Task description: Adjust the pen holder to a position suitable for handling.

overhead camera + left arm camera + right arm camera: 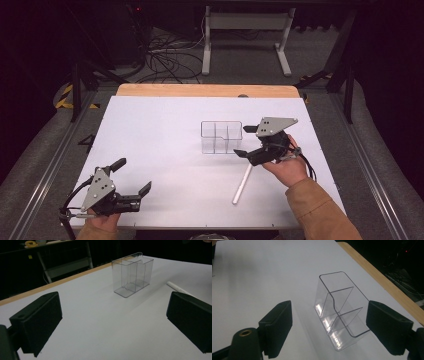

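The clear box (221,136) is standing upright near the middle of the white table (165,150), and it is serving as the landmark here. Thin walls are dividing it into 3 compartments, all of them showing nothing inside; in the right gripper view (342,312) its curved end is pointing away from the camera.

The right gripper (243,140) is hovering just to the right of the box, jaws pointing toward it. The jaws are standing wide apart and holding nothing — in its own view the 2 black jaws are framing the box's near end, the right one close beside the wall, but I cannot tell whether it is touching. The grey plate on top is tilting toward the box.

A white stick (242,184) is lying flat on the table in front of the box and slightly to its right, slanting away from it toward the near edge, just left of the person's right hand (287,167). In the left gripper view its tip (175,287) is showing to the right of the box (132,273).

The left gripper (132,176) is sitting well apart from the box, toward the near left corner of the table. Its jaws are also spread wide — nothing is between them, and they are aiming across the bare table toward the box.
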The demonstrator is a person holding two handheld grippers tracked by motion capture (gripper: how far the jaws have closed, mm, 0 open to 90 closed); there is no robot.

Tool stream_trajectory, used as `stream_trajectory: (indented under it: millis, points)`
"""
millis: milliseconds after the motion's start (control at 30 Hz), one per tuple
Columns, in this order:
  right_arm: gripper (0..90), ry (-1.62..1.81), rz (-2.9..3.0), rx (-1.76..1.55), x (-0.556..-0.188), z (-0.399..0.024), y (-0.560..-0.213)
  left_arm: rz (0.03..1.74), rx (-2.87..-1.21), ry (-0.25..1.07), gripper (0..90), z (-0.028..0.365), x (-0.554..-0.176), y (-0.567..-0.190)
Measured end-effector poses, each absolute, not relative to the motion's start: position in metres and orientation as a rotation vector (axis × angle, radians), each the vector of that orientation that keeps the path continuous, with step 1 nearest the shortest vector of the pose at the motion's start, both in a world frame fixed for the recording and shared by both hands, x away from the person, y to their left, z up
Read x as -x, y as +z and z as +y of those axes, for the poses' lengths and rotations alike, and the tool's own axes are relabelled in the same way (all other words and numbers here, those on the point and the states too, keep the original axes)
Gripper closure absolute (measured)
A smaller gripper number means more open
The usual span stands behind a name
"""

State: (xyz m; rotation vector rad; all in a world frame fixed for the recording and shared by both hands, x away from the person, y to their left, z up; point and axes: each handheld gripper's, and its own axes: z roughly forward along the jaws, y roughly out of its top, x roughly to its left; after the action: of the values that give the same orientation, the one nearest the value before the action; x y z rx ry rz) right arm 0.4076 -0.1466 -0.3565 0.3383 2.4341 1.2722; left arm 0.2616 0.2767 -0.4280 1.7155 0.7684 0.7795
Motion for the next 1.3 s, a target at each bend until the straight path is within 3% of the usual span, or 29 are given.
stream_trajectory:
  millis: [967,1300]
  points:
    - [24.1,1.184,2.519,-0.287,-0.439,-0.113,-0.352,0.77,-1.716,0.774,0.9,0.277,-0.263,-0.428]
    - [33.7,1.115,2.576,-0.268,-0.447,-0.106,-0.354,0.77,-1.714,0.772,0.9,0.277,-0.263,-0.428]
